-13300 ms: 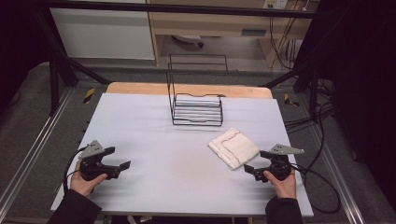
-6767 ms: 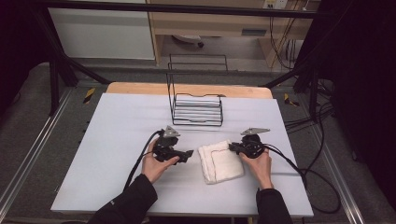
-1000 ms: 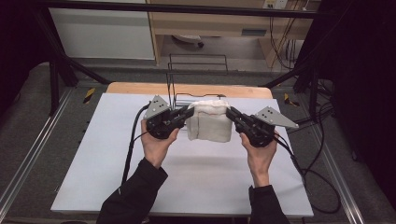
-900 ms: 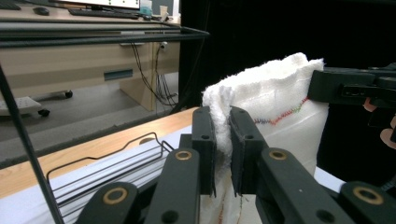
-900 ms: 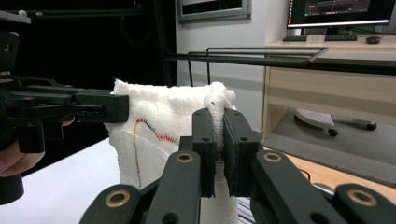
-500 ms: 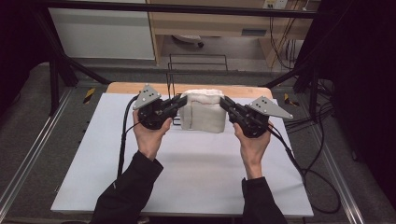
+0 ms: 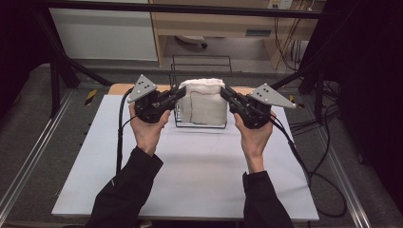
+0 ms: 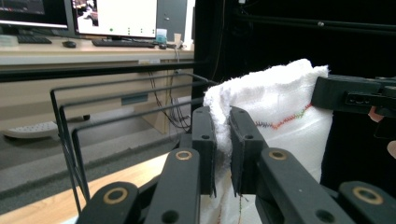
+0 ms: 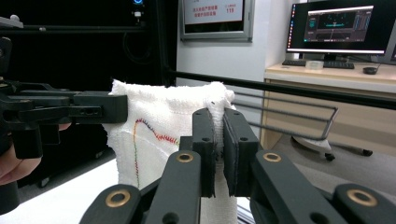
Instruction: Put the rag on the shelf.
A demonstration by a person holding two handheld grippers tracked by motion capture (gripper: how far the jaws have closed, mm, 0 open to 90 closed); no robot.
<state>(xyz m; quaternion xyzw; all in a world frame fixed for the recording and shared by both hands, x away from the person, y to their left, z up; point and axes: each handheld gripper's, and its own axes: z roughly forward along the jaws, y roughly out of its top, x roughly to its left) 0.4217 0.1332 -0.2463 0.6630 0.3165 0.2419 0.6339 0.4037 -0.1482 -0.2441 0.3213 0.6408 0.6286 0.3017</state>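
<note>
Left hand (image 7: 148, 130): forearm enters from the bottom edge, palm raised, left gripper (image 7: 179, 92) pointing right and slightly away. Its 2 jaws are clamped on the upper left corner of the white towel (image 7: 203, 100), cloth pinched between the pads (image 8: 209, 154).

Towel: folded, held up off the table (image 7: 199, 171), hanging in front of the black wire rack (image 7: 199, 124). Top edge runs left to right between the 2 grippers; folds hang straight down. Coloured stitching shows on its face.

Right hand (image 7: 253, 140): mirrored pose, right gripper (image 7: 224, 92) pointing left, jaws closed tight on the upper right corner.
</note>
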